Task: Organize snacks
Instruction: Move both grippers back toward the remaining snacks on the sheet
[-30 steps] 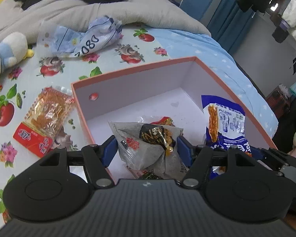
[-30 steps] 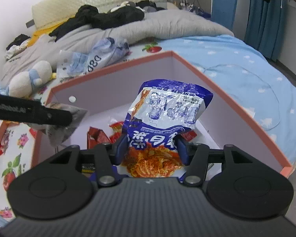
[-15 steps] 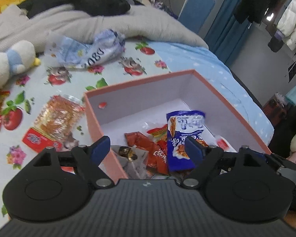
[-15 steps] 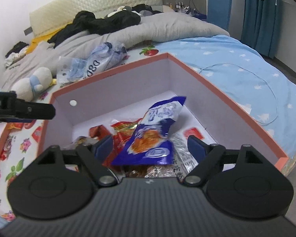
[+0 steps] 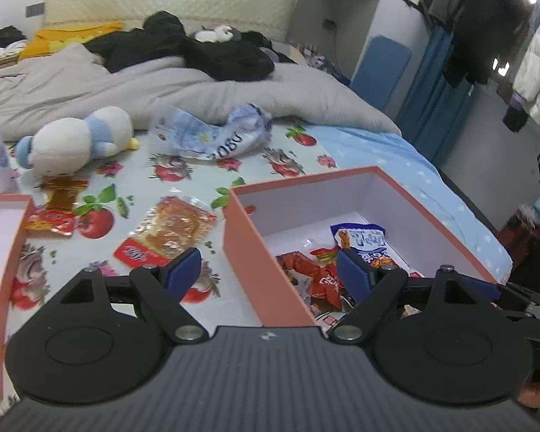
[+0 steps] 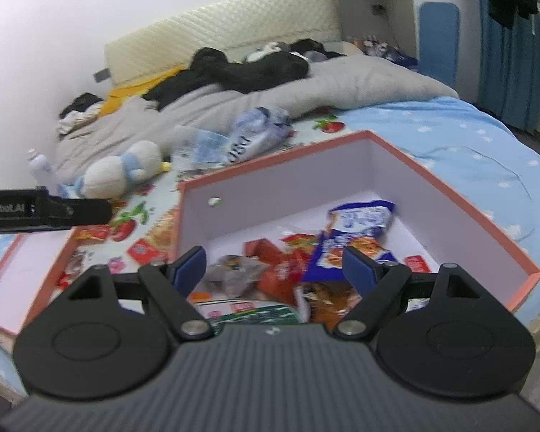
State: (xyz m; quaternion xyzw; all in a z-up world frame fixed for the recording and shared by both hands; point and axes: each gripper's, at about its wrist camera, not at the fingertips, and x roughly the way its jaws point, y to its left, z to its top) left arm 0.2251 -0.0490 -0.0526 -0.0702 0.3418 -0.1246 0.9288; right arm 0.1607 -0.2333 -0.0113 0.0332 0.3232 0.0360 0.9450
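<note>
**Left wrist view: both grippers wide and holding nothing, snacks in the pink box**

Left wrist view shows the left gripper (image 5: 269, 270) up close with its blue fingers spread wide. Nothing sits between them. It hangs over the near left wall of the pink box (image 5: 246, 252). One finger is outside the box and the other is over the inside.

Right wrist view shows the right gripper (image 6: 274, 265) spread wide too, with nothing in it. It hangs over the near end of the same box (image 6: 450, 212).

Inside the box is a pile of snacks. A blue noodle packet (image 6: 356, 232) lies on the right side of the pile. Red snack packets (image 6: 273, 266) lie left of it, touching it. A clear crinkly packet (image 6: 234, 270) lies at the near left.

Left of the box, an orange snack pack (image 5: 167, 232) with a red end lies flat on the flowery sheet (image 5: 133, 169). Farther left is a red and gold packet (image 5: 55, 208), beside the box lid (image 5: 7, 259).

Farther back, a white and blue plush toy (image 5: 79, 140) lies on its side. A crumpled blue plastic bag (image 5: 216, 136) lies to its right. Behind them are a gray blanket (image 5: 162, 86) and black clothes (image 5: 198, 50).
</note>
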